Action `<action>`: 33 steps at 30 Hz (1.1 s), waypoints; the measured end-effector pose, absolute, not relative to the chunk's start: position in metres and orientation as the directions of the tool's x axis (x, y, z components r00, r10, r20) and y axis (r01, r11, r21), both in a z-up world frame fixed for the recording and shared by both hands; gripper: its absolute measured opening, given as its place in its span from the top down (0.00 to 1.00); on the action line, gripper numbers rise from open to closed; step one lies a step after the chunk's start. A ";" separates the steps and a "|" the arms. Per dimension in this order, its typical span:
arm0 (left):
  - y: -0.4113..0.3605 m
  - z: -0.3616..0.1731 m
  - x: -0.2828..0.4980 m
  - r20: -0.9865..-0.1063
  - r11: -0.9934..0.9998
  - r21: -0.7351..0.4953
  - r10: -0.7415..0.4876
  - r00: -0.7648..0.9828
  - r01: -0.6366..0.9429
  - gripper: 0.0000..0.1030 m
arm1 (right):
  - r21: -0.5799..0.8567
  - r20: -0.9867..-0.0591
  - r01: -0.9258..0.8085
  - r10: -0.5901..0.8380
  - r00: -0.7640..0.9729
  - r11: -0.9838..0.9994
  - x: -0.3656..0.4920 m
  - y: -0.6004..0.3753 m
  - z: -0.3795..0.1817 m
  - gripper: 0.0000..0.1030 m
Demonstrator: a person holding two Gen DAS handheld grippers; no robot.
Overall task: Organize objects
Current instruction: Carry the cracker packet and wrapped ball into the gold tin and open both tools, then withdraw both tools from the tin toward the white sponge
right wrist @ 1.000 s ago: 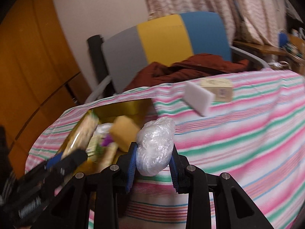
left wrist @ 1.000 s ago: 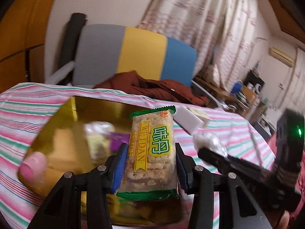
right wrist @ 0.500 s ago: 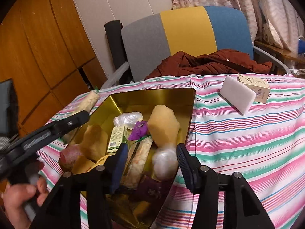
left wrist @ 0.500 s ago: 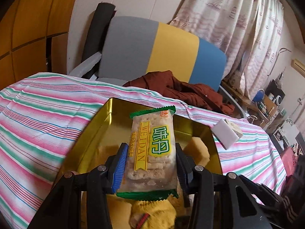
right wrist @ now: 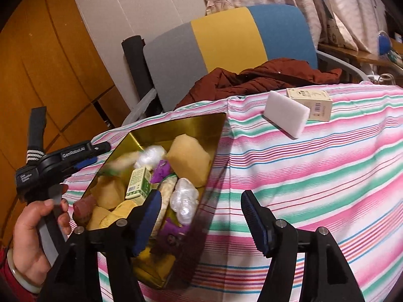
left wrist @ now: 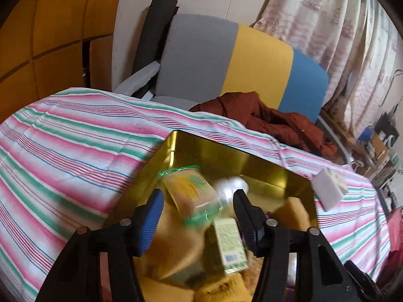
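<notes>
Readable print in your two wrist views

In your right wrist view, the black plastic left gripper (right wrist: 100, 154) is showing white lettering along its arm reading roughly "GenRobot.AI", and a small two-line white label lower on its body is staying too small to read. The small green-and-white printed carton (right wrist: 138, 183) in the gold tin and the beige cardboard box (right wrist: 310, 103) are carrying barcodes and fine print, but you are getting nothing legible from them; the blurred green-edged cracker packet (left wrist: 191, 193) is likewise giving no readable words.
</notes>
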State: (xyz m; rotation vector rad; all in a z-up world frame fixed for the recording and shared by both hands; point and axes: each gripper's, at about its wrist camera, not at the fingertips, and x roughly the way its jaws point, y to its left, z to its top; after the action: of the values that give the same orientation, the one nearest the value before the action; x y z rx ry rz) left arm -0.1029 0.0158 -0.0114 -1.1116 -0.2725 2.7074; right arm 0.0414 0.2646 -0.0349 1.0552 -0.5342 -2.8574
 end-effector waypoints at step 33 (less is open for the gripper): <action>0.142 -0.005 0.022 -0.648 -0.851 -0.206 0.489 -0.583 -0.484 0.42 | 0.286 -0.684 -0.271 0.003 -0.730 -0.919 0.064 0.342 -0.054 0.34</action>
State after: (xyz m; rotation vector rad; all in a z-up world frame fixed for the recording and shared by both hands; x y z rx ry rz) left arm 0.0218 0.1418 -0.0055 -0.9831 -0.0092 2.3938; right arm 0.0640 0.3422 -0.0544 1.1877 -0.6152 -3.0081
